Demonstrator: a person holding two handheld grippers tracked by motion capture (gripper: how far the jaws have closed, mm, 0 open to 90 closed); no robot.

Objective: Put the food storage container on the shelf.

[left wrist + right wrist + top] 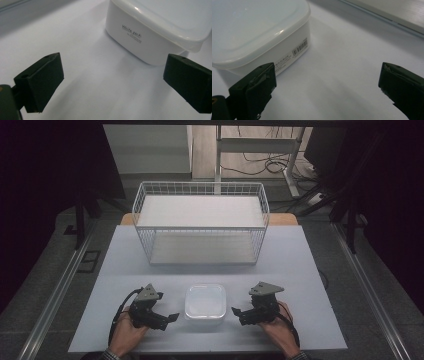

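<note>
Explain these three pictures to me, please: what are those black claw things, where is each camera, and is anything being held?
A person sits at a pale table and holds a two-jaw tool in each hand: the left gripper and the right gripper. The high view looks down from above. The two close-ups come from small cameras riding on each gripper, looking out between its black jaws. Between the grippers sits a white lidded plastic container, seen close in the left gripper view and the right gripper view. Farther back stands a white wire basket. Both grippers are open and hold nothing; they flank the container without touching it.
</note>
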